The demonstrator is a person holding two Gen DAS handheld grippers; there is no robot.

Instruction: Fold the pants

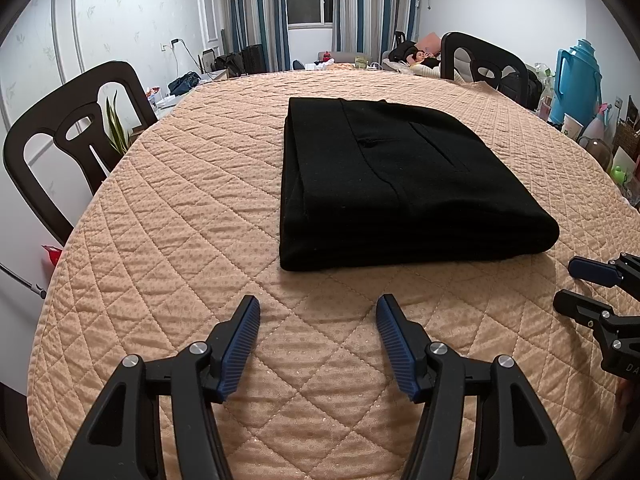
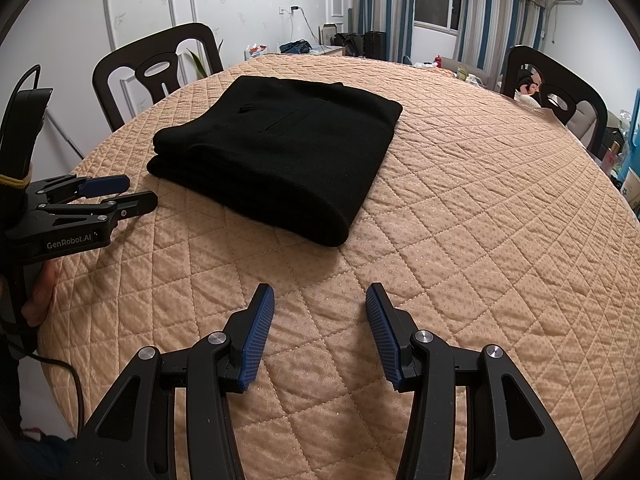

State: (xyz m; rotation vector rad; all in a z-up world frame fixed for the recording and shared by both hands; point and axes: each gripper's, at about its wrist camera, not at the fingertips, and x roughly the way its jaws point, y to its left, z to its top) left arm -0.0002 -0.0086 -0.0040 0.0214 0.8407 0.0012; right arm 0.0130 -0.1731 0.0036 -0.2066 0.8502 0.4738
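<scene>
A round counter (image 1: pixel 168 240) is covered edge to edge by a peach-coloured quilted cloth (image 2: pixel 480 220) stitched in a diamond grid with small dots. On the cloth lie black fabric pants (image 1: pixel 384 184), folded into a thick rectangular stack with a buttoned pocket slit on top, set toward the middle of the surface.

Both wrist views downward, sharing pants (image 1: pixel 384 184)
</scene>
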